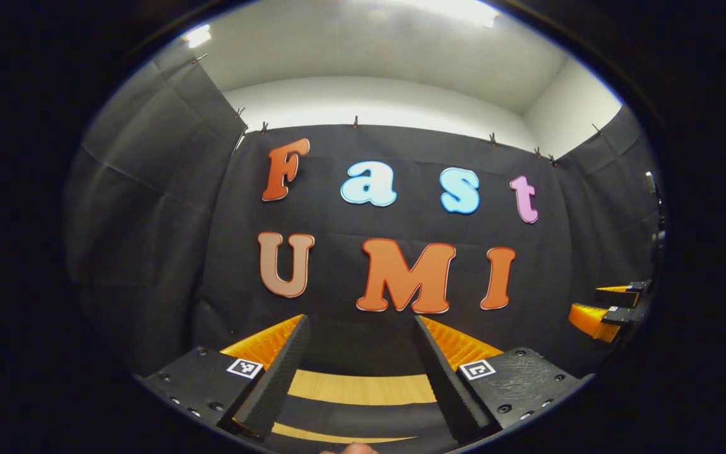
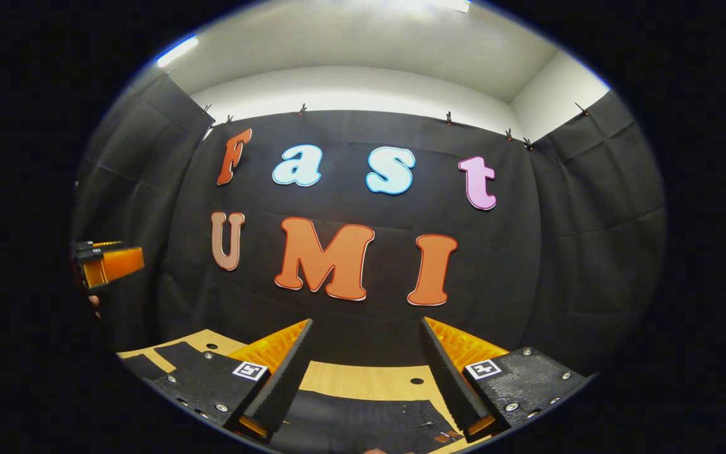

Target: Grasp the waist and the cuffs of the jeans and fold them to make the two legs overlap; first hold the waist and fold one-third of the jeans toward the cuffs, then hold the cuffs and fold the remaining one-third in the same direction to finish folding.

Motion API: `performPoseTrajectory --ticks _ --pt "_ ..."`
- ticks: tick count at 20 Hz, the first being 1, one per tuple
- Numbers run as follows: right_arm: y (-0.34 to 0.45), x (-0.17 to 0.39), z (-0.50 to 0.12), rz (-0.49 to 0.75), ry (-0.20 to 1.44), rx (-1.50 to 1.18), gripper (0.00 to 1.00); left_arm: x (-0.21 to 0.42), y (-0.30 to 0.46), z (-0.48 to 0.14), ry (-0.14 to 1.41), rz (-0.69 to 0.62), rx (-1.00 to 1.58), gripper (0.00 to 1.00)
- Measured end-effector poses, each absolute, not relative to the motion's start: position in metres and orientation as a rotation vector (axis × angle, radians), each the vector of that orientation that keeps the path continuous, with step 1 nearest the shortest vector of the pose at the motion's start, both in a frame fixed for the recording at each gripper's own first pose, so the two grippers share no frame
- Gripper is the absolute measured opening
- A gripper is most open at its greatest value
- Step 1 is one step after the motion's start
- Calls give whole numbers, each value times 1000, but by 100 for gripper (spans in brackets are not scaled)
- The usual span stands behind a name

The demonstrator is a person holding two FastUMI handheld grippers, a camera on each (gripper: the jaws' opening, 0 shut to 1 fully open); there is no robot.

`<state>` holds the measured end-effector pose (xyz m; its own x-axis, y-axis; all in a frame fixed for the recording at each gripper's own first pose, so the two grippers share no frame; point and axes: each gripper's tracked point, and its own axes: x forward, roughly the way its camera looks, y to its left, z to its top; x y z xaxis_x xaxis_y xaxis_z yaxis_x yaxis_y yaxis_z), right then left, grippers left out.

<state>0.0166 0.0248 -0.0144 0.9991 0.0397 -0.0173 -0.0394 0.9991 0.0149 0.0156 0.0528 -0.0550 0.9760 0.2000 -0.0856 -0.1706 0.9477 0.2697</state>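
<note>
The dark jeans (image 2: 363, 425) lie flat on the wooden table (image 2: 350, 378), low in the right gripper view. A small brown patch (image 2: 445, 436) on them sits near the right finger. My right gripper (image 2: 366, 321) hangs open above them, holding nothing. In the left gripper view a dark band of the jeans (image 1: 357, 413) crosses the table (image 1: 363, 386) below my left gripper (image 1: 360, 321), which is open and empty too. Both grippers are raised and level, facing the back wall. Each sees the other at its edge: the right gripper (image 1: 609, 309) and the left gripper (image 2: 108, 265).
Black cloth walls close the booth at the back and on both sides. More dark fabric (image 2: 174, 353) lies on the table at the left of the right gripper view. Small holes (image 2: 416, 381) dot the tabletop. A fingertip (image 1: 353, 449) shows at the bottom edge.
</note>
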Motion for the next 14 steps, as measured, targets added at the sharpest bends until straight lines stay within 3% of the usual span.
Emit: performPoseTrajectory --ticks 9,11,13,14 --pt "-32 33 -53 -24 85 47 100 28 99 -84 179 361 308 98" --pt "-42 37 -62 -26 91 45 94 28 99 -89 185 373 333 95" --pt "-46 44 -79 -15 125 39 100 29 101 -96 200 394 368 97" --pt "-46 48 -89 -5 149 40 98 26 102 -101 213 404 384 95"
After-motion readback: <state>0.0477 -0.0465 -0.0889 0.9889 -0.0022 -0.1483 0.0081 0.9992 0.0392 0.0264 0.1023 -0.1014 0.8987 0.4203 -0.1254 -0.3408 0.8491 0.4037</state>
